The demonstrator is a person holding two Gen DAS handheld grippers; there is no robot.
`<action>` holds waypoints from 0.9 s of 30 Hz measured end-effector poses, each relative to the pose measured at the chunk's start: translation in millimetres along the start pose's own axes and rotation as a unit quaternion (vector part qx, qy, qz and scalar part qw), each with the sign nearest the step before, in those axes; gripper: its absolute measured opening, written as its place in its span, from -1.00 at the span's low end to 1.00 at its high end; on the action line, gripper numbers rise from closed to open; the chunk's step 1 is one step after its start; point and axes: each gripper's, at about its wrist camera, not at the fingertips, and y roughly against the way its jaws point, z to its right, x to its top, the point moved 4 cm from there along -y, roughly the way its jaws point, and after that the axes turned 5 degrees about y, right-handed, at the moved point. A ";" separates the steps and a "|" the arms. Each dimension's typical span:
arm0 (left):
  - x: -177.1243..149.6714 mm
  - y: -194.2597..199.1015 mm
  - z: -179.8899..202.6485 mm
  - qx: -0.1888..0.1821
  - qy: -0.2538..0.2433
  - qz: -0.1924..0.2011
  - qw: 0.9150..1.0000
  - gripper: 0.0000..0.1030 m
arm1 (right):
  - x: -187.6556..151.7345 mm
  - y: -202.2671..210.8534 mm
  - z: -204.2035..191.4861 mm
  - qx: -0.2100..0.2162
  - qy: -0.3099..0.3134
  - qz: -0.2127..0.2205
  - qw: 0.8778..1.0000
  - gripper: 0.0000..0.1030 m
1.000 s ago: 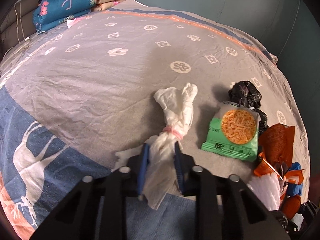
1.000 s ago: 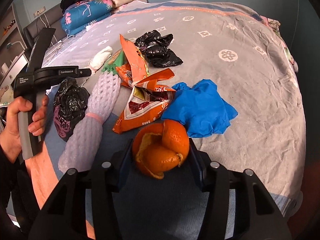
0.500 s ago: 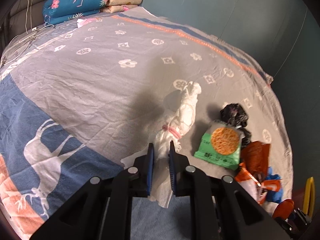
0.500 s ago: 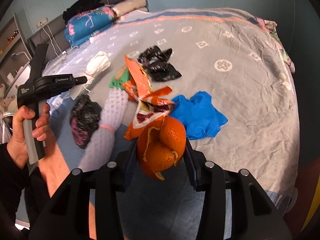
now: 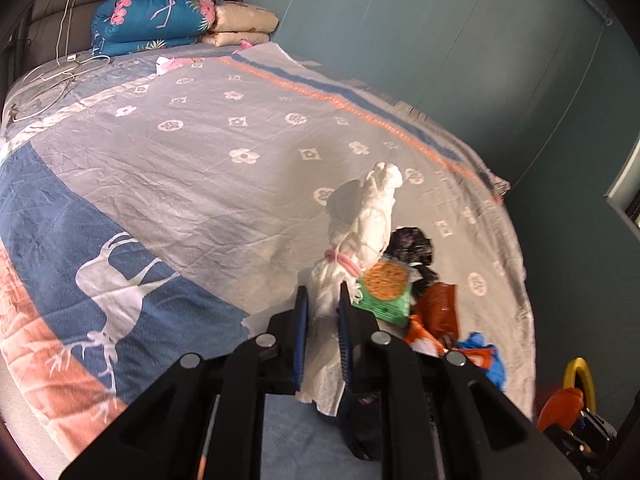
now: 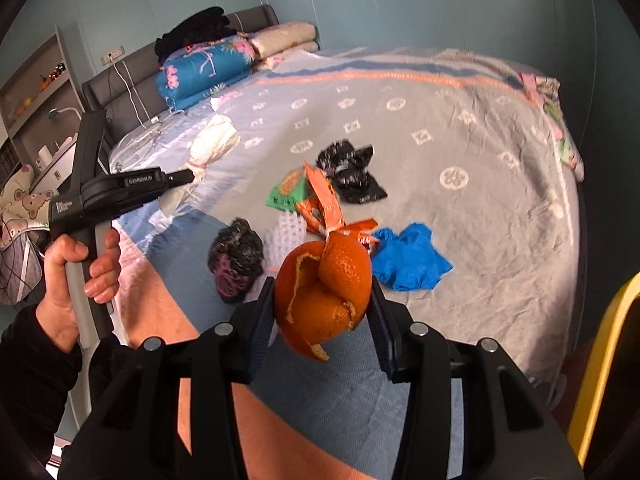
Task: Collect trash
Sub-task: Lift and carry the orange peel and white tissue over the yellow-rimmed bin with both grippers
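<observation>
Left wrist view shows the left gripper [image 5: 322,330] clenched on the lower end of a white tissue bundle [image 5: 366,224] tied with a pink band; its jaws have just been closing, with the tissue between them. The bundle's long axis runs forward and up from the jaws, clear of the bedspread [image 5: 192,168]. In the right wrist view, the right gripper [image 6: 324,318] grasps an orange peel [image 6: 324,286] across its width, its jaws also having just closed in on the peel, which hangs above the bed's near edge.

Both loads look ready to carry off; the yellow rim [image 6: 600,364] at the right, beyond the bed's edge, may be a bin, though too little shows to be sure. It lies nearer the right hand. Left on the bed are a green packet [image 6: 286,196], orange wrapper [image 6: 324,200], two black bags [image 6: 352,172], white foam net [image 6: 286,238] and blue glove [image 6: 408,258], clustered near the front edge, with open bedspread behind.
</observation>
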 end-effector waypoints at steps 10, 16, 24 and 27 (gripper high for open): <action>-17.9 43.7 40.4 -0.050 -0.020 0.024 0.998 -0.75 | 4.8 62.3 8.2 -0.019 0.002 0.035 0.999 -0.18; -30.6 65.3 69.7 -0.073 -0.045 0.029 0.996 -0.75 | 3.1 94.8 20.8 -0.024 -0.010 0.045 0.999 -0.18; -44.0 84.8 109.3 -0.108 -0.068 0.028 0.991 -0.75 | -9.5 134.1 42.2 -0.046 -0.029 0.061 0.997 -0.18; -50.1 92.2 127.1 -0.123 -0.077 0.025 0.989 -0.75 | -13.2 144.8 50.5 -0.052 -0.039 0.067 0.996 -0.18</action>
